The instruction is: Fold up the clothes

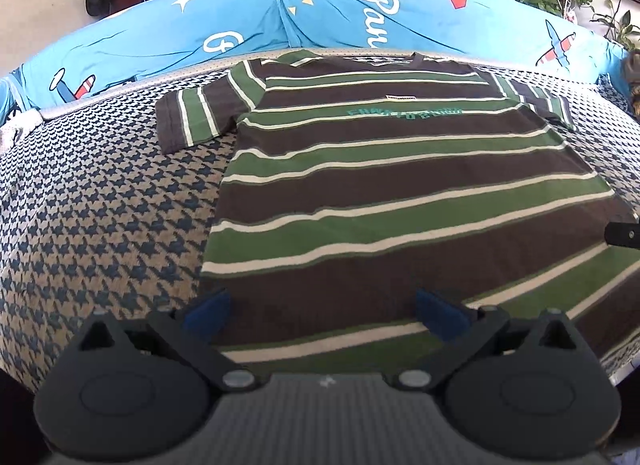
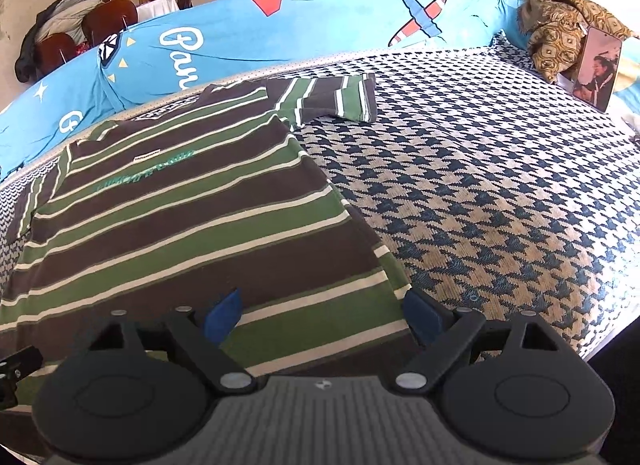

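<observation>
A brown, green and white striped T-shirt (image 1: 380, 185) lies flat, front up, on a houndstooth bed cover (image 1: 100, 205), collar toward the far side and both sleeves spread. My left gripper (image 1: 324, 311) hovers open over the hem near the shirt's lower left corner, its blue pads apart with cloth below them. In the right wrist view the same T-shirt (image 2: 180, 217) fills the left half. My right gripper (image 2: 324, 315) stands open over the lower right corner of the hem, pads wide apart and not pressing the cloth.
A blue printed quilt (image 1: 360, 13) is rolled along the far edge of the bed. A brown patterned cushion (image 2: 560, 33) and an upright phone (image 2: 598, 69) sit at the far right. The houndstooth cover (image 2: 500, 185) stretches bare to the right of the shirt.
</observation>
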`<state>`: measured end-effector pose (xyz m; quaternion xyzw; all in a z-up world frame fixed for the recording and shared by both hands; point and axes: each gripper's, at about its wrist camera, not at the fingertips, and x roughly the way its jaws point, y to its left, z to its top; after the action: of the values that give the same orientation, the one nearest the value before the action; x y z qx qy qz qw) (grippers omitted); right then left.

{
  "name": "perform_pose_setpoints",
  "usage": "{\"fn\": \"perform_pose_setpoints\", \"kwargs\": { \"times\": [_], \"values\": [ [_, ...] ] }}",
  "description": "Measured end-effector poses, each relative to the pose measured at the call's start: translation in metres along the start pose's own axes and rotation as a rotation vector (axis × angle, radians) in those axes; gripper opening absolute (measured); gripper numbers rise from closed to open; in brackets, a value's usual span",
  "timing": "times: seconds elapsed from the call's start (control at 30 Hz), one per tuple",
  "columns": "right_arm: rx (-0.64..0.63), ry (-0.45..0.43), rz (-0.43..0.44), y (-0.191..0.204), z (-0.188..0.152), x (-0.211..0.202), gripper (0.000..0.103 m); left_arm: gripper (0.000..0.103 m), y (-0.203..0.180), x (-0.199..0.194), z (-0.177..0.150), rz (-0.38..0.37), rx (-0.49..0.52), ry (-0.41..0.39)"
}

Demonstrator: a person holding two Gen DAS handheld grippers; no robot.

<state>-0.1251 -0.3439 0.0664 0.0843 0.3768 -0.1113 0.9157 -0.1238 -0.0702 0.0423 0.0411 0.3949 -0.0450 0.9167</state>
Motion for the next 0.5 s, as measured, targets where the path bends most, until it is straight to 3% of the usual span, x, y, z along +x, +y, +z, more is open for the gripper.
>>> {"fn": "perform_pose_setpoints", "kwargs": {
  "times": [0.23, 0.5],
  "values": [
    [0.031, 0.002, 0.005, -0.004, 0.000, -0.002, 0.088, 0.103, 0.000, -0.002, 0.001, -0.001, -0.008, 0.008],
    [0.080, 0.013, 0.089, -0.007, 0.014, -0.001, 0.088, 0.103, -0.004, -0.004, 0.010, -0.019, -0.024, 0.000]
  ]
}}
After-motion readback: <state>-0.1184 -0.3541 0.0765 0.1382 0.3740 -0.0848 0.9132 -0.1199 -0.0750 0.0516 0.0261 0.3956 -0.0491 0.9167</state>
